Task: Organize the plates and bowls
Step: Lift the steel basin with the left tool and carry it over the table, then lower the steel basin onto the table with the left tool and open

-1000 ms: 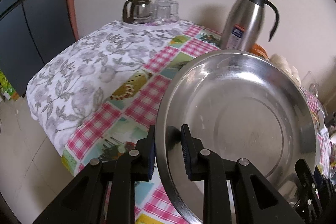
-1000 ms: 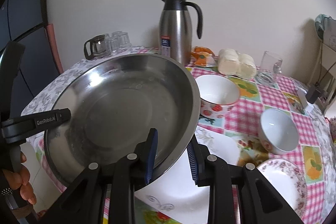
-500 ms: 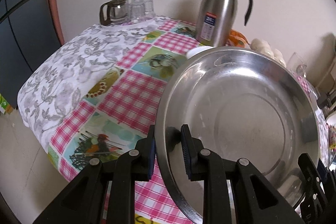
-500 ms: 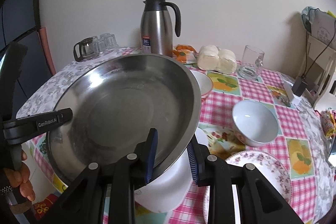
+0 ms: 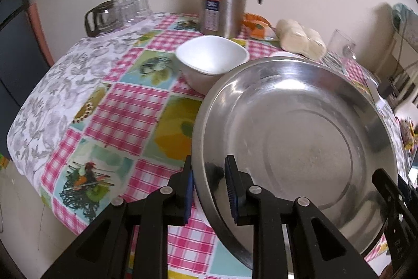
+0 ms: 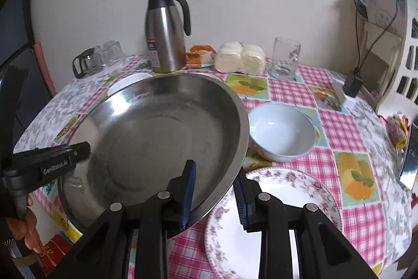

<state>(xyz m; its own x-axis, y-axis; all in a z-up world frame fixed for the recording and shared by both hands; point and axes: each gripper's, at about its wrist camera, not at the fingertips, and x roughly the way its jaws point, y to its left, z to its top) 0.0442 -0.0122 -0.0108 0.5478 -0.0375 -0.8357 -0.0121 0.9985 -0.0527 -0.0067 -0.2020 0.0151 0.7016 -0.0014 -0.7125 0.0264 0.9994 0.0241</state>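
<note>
This is a home dining corner, lived in rather than staged. The table (image 6: 339, 122) stands against a plain cream wall and wears two cloths: a grey floral one beneath a pink gingham oilcloth printed with fruit. On it sit everyday household things: a steel thermos jug (image 6: 164, 43) with a black handle, a small glass teapot (image 6: 85, 63) beside upturned glasses (image 6: 112, 52), a bag of white steamed buns (image 6: 240, 58), a glass mug (image 6: 284, 58), a white bowl (image 6: 282, 132) and a flower-rimmed plate (image 6: 274, 213). A white plastic chair (image 6: 407, 54) stands at the right, with a charger cable draped nearby.
</note>
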